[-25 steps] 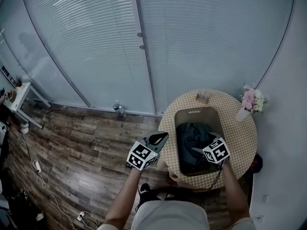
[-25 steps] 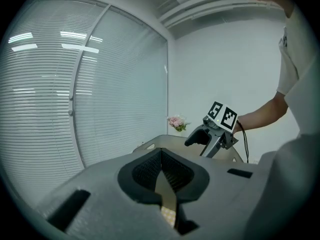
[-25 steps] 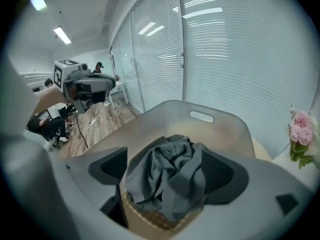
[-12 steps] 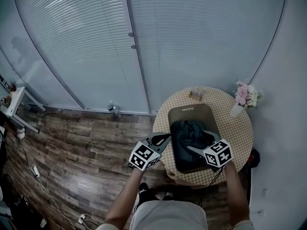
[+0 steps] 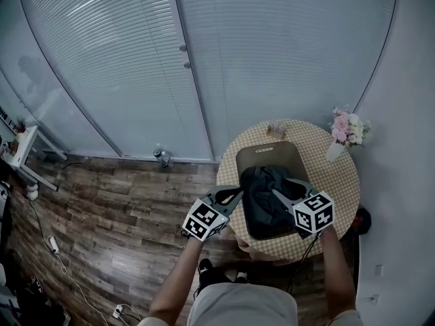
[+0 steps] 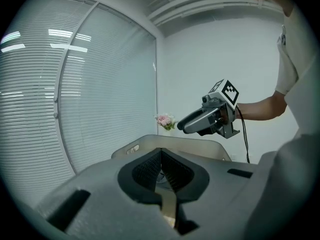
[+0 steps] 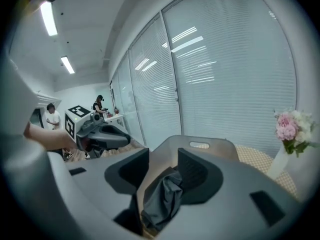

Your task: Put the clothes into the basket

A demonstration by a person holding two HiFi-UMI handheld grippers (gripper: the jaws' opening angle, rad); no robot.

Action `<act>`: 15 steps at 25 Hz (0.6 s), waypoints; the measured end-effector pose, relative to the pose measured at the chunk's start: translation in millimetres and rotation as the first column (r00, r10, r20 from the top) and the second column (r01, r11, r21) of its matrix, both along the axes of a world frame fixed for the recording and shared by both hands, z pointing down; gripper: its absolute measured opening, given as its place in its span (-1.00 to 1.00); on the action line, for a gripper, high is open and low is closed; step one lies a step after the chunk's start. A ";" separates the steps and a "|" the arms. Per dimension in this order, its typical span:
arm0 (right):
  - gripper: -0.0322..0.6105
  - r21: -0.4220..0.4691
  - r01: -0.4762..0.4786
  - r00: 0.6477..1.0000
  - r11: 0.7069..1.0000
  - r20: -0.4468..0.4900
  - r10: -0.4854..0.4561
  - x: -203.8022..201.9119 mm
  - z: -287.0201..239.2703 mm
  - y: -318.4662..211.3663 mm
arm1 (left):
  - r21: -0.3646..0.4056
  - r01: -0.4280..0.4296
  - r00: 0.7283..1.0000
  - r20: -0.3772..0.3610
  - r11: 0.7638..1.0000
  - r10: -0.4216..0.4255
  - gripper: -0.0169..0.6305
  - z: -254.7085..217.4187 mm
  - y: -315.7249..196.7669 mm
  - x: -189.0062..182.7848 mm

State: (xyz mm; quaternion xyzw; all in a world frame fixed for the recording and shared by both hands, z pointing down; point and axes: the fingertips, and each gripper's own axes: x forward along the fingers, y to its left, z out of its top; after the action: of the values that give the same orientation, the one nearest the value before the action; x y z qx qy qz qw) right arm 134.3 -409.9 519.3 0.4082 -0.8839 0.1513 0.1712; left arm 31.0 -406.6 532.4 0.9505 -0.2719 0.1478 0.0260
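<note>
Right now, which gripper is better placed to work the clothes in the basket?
Right. The right gripper is over the basket, jaws closing with the dark clothes between them. The left gripper sits shut and empty beside the basket's left rim.

a small round table under a beige checked cloth stands at the right of the scene. a deep, tan rectangular basket sits on the middle of the tabletop, its handle slot at the far end. a vase of pink flowers stands at the table's far right edge, apart from the basket. a small pale object, too small to identify, rests at the far edge. the table stands on a dark wood-plank floor. on that floor, a bottle-like item stands by the glass wall, a white side table at the far left, and white cables trail at the near left.
</note>
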 end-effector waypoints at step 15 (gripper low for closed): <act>-0.58 0.338 -0.066 0.997 0.939 -0.008 0.073 32.9 -51.7 10.2 | 0.030 -0.004 0.999 -0.036 1.000 0.005 -0.91 -9.2 6.7 41.6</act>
State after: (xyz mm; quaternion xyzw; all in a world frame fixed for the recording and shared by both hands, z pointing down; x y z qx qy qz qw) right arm 167.2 -399.6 467.5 0.4638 -0.8800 -0.0007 0.1022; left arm 72.6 -399.9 523.2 0.9539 -0.2716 0.1264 0.0165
